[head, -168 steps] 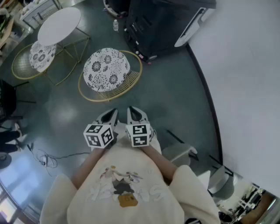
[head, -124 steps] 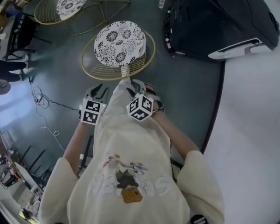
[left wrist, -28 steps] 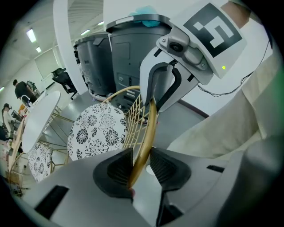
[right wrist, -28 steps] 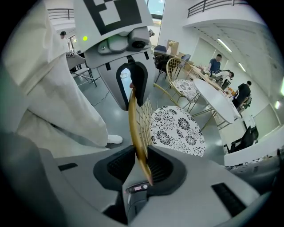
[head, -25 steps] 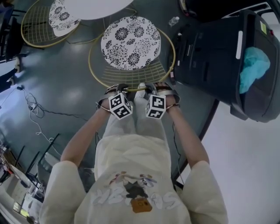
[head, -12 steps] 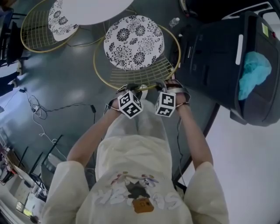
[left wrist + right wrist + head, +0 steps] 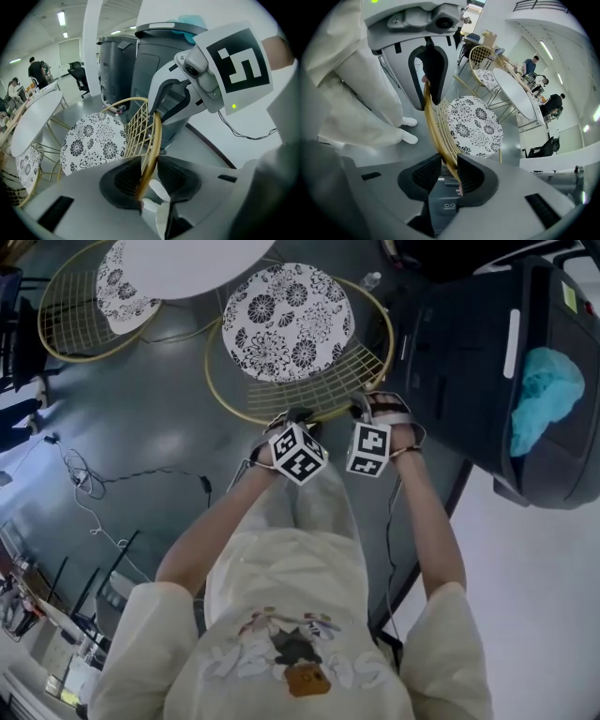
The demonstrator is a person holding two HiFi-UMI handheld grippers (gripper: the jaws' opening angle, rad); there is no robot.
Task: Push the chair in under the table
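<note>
The chair (image 7: 288,322) has a gold wire frame and a round floral cushion; it stands just in front of the white round table (image 7: 192,259). Both grippers point down onto its near rim (image 7: 328,407), side by side. My left gripper (image 7: 298,420) is shut on the gold rim (image 7: 152,140), which runs up between its pads. My right gripper (image 7: 370,411) also has the rim (image 7: 433,126) between its pads and touching both; its jaws have just been opening a little. In each gripper view the other gripper shows further along the rim.
A big black bin (image 7: 487,362) with a teal cloth (image 7: 544,381) inside stands close to the chair's right. A second gold chair (image 7: 80,306) sits at the table's left. Cables (image 7: 84,474) lie on the grey floor at left; a bottle (image 7: 372,281) stands near the bin.
Both grippers and the chair have moved together up the picture toward the table, and the cushion now sits closer to the table's edge. The person has stepped after it.
</note>
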